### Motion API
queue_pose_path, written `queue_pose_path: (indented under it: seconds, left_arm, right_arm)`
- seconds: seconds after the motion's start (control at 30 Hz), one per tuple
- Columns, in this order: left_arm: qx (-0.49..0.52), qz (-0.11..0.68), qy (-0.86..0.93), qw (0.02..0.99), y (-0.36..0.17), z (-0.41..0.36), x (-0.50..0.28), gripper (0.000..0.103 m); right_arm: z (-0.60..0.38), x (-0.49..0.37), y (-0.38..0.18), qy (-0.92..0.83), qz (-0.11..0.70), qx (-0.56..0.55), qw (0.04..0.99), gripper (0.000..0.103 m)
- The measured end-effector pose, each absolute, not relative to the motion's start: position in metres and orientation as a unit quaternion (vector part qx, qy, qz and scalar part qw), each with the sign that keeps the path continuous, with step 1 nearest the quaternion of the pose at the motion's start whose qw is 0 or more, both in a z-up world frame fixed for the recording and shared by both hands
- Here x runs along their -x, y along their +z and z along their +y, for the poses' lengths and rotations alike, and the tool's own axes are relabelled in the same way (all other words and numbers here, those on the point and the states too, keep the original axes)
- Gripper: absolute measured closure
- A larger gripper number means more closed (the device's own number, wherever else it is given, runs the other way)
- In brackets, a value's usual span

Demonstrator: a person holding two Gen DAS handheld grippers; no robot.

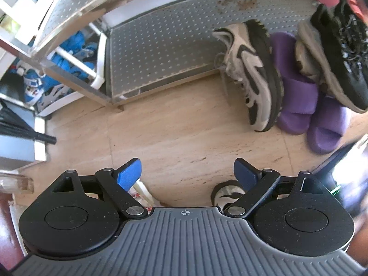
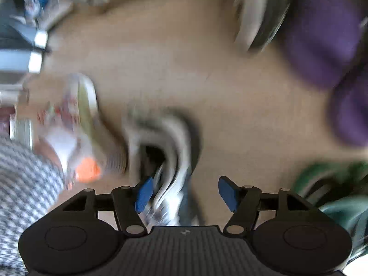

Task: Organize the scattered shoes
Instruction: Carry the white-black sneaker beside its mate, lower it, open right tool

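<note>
Hovering over floor (image 1: 184, 133), both hand-held grippers, left (image 1: 187, 174) & right (image 2: 185, 194), spread wide, holding nothing.

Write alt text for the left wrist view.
The open left gripper hovers empty over a beige tiled floor. Ahead to the right, a grey-and-black sneaker, purple slides and a black sneaker cluster beside a perforated metal shoe rack.

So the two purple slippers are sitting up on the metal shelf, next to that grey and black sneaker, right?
Not quite. The two purple slippers lie on the tan floor, not up on the metal shelf; the left wrist view shows them in front of its lower edge. The grey and black sneaker is indeed right beside them, tipped on its side.
</note>
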State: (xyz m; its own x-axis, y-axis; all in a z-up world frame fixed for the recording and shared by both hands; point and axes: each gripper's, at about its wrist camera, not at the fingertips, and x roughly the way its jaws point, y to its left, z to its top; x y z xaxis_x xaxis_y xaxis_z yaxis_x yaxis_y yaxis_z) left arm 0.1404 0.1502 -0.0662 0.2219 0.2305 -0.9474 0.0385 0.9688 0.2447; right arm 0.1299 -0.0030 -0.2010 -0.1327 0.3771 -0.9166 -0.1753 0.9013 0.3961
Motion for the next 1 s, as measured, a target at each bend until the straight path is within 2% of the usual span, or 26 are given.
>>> queue_pose_path:
  seconds: [0.07,0.13,0.2,0.67,0.7,0.73,0.77,0.83,1.0]
  left_arm:
    - [-0.103,0.629,0.076,0.767,-0.074,0.154,-0.14,0.012]
    - [-0.07,0.645,0.091,0.755,-0.084,0.162,-0.141,0.012]
    - [-0.036,0.652,0.096,0.751,-0.086,0.168,-0.143,0.012]
    - [0.04,0.638,0.094,0.763,-0.069,0.174,-0.152,0.012]
    - [0.04,0.637,0.097,0.764,-0.068,0.174,-0.154,0.012]
    - [0.039,0.635,0.101,0.765,-0.066,0.176,-0.156,0.012]
    - [0.039,0.632,0.104,0.767,-0.064,0.177,-0.158,0.012]
    - [0.043,0.624,0.11,0.773,-0.058,0.179,-0.16,0.012]
    - [0.033,0.608,0.118,0.784,-0.049,0.181,-0.16,0.012]
  right_arm:
    - [-0.017,-0.161,-0.187,0.193,0.682,-0.064,0.703,0.037]
    - [-0.018,-0.184,-0.179,0.178,0.657,-0.055,0.73,0.027]
    - [-0.017,-0.214,-0.176,0.163,0.635,-0.04,0.754,0.021]
    - [0.04,-0.29,-0.217,0.138,0.59,0.088,0.79,0.011]
    - [0.051,-0.292,-0.225,0.145,0.584,0.124,0.789,0.015]
    - [0.053,-0.293,-0.228,0.149,0.581,0.147,0.787,0.027]
    - [0.058,-0.293,-0.23,0.151,0.579,0.169,0.783,0.028]
    - [0.057,-0.295,-0.225,0.145,0.585,0.175,0.778,0.039]
    - [0.03,-0.28,-0.188,0.193,0.608,0.07,0.767,0.041]
